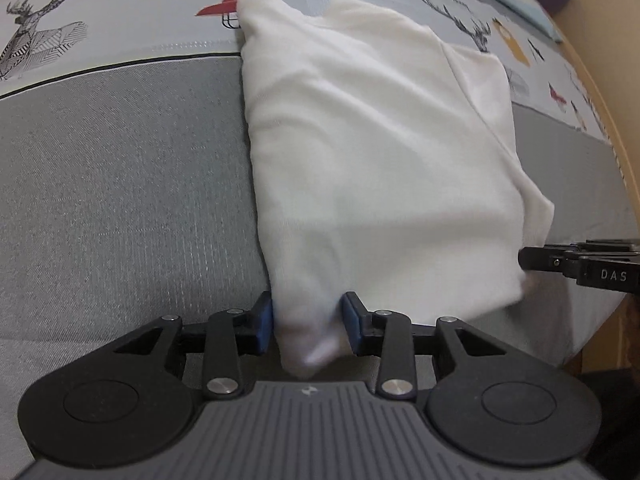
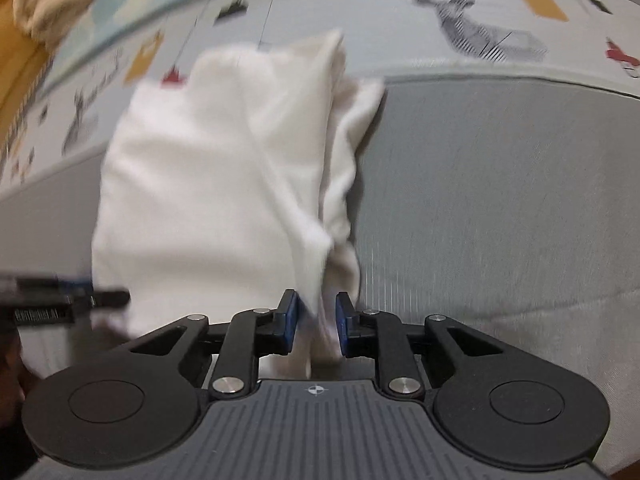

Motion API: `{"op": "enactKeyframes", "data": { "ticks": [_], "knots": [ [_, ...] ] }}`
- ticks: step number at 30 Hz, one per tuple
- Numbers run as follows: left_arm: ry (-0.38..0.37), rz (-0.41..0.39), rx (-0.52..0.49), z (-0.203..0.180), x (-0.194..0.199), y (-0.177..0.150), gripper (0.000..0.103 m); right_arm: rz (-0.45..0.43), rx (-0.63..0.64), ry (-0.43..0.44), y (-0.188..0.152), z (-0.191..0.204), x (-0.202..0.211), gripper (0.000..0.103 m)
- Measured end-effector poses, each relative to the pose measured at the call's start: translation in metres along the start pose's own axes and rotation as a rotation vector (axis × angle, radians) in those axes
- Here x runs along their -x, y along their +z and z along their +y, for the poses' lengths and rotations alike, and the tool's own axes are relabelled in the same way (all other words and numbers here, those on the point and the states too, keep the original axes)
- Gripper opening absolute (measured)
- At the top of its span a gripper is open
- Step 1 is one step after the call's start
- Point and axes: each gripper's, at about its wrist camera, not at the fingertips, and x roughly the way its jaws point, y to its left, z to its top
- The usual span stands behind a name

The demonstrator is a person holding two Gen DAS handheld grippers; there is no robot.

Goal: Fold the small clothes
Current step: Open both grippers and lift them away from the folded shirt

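White garment point(image 1: 372, 152), partly folded, lies on the grey bed cover point(image 1: 120, 184). Left tool point(image 1: 307, 322) clasps its near-left corner; right tool point(image 2: 316, 322) pinches the near-right layered edge point(image 2: 332, 208). Risk: the loose layers may slip from the pinch and splay, undoing the fold.

White letters "DAS" on the right hand-held gripper point(image 1: 528, 258), no other legible text

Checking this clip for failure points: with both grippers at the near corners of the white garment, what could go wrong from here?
1. The left gripper has only a bunched corner of the white garment between its pads; it may slip out.
2. At the right gripper, loose layers hang unevenly, so the fold could come out skewed.
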Motion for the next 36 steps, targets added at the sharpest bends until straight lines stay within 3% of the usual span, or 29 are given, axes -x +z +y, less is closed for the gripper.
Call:
{"op": "enactKeyframes", "data": {
  "ticks": [6,9,12,14,16,17,23,26,30,32,36],
  "knots": [
    [0.028,0.014,-0.019,-0.006,0.006,-0.010,0.041,0.048,0.039,-0.088,-0.005,0.003,0.001,0.032],
    [0.071,0.015,-0.048,-0.009,0.012,-0.020,0.047,0.028,0.061,-0.211,-0.005,0.004,0.011,0.031],
    [0.156,0.000,-0.074,-0.015,0.016,-0.027,0.068,-0.058,0.054,-0.279,-0.005,0.001,0.037,0.031],
    [0.229,-0.037,-0.104,-0.019,0.026,-0.035,0.081,-0.155,0.034,-0.275,-0.008,-0.002,0.061,0.033],
    [0.293,-0.097,-0.142,-0.025,0.038,-0.043,0.082,-0.239,0.004,-0.266,-0.015,-0.007,0.084,0.039],
    [0.312,-0.130,-0.152,-0.028,0.046,-0.047,0.082,-0.273,-0.018,-0.255,-0.020,-0.010,0.094,0.047],
    [0.356,-0.482,-0.142,-0.053,0.120,-0.082,0.092,-0.531,-0.003,-0.208,-0.059,-0.012,0.153,0.053],
    [0.357,-0.602,-0.164,-0.074,0.149,-0.109,0.092,-0.660,0.024,-0.214,-0.085,-0.002,0.172,0.066],
    [0.339,-0.636,-0.145,-0.099,0.162,-0.134,0.093,-0.713,0.012,-0.177,-0.115,0.010,0.182,0.068],
    [0.319,-0.636,-0.088,-0.107,0.163,-0.146,0.093,-0.711,0.019,-0.144,-0.135,0.018,0.179,0.069],
    [0.279,-0.549,0.047,-0.111,0.150,-0.167,0.093,-0.649,0.070,-0.135,-0.162,0.036,0.163,0.072]
  ]
}}
